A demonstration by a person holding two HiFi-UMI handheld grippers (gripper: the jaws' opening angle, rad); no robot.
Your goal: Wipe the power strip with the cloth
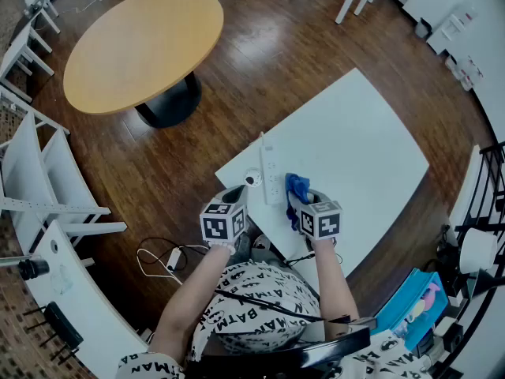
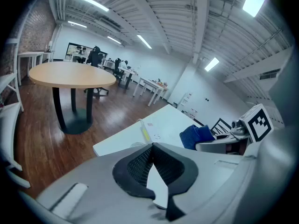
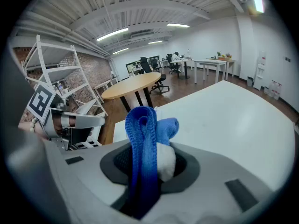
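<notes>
A white power strip point(image 1: 271, 169) lies on the white table point(image 1: 371, 156) near its left corner; in the left gripper view the power strip point(image 2: 150, 133) shows beyond the jaws. My right gripper point(image 1: 304, 198) is shut on a folded blue cloth point(image 1: 296, 186), just right of the strip. In the right gripper view the blue cloth point(image 3: 142, 143) stands pinched between the jaws of the right gripper point(image 3: 145, 169). My left gripper point(image 1: 237, 193) hovers at the table's left corner, left of the strip. Its jaws are closed with nothing between them in the left gripper view point(image 2: 154, 169).
A round wooden table point(image 1: 144, 46) stands at the back left on the dark wood floor. White shelving point(image 1: 39, 172) is at the left. A small round white object point(image 1: 252, 178) sits by the strip's near end. Cables point(image 1: 162, 257) lie on the floor below the corner.
</notes>
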